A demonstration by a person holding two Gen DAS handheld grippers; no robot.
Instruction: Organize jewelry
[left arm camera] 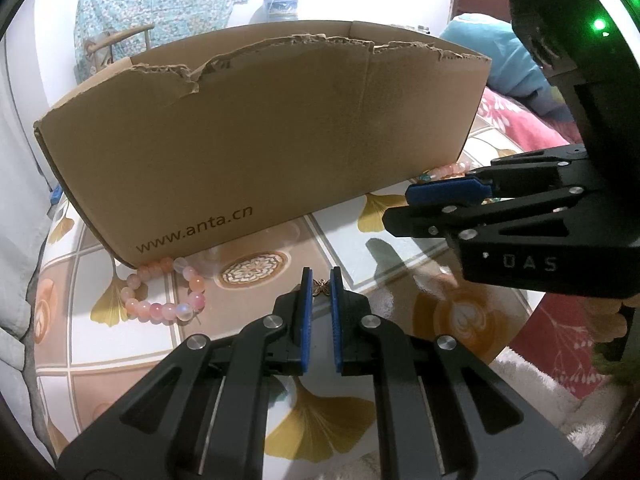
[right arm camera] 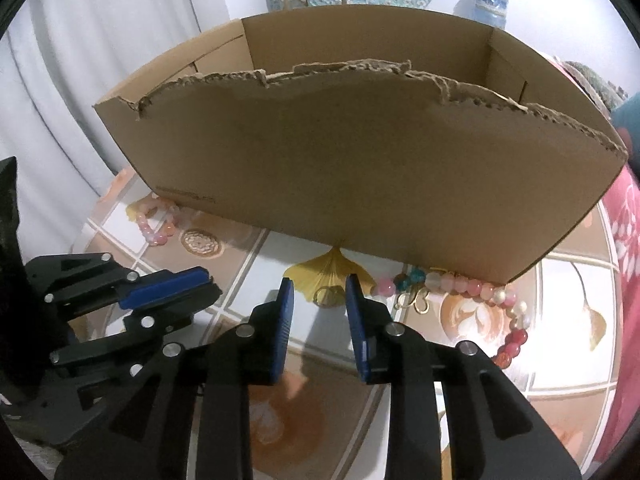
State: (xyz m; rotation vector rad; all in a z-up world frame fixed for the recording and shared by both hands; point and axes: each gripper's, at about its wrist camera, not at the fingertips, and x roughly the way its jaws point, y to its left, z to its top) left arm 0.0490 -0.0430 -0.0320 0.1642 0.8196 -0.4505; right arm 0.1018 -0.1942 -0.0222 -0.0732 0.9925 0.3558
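Clamping a small bronze butterfly charm [left arm camera: 321, 287] at its tips, the left gripper [left arm camera: 321, 280] faces the brown cardboard box [left arm camera: 256, 140], while the right gripper [right arm camera: 319, 285] stands parted, a gold ring [right arm camera: 327, 296] lying between its fingertips at twelve o'clock.

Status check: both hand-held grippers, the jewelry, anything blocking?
Left hand-held gripper shut on butterfly charm. Right hand-held gripper open around ring, not pinching. Bracelets on table. Cardboard box close ahead.
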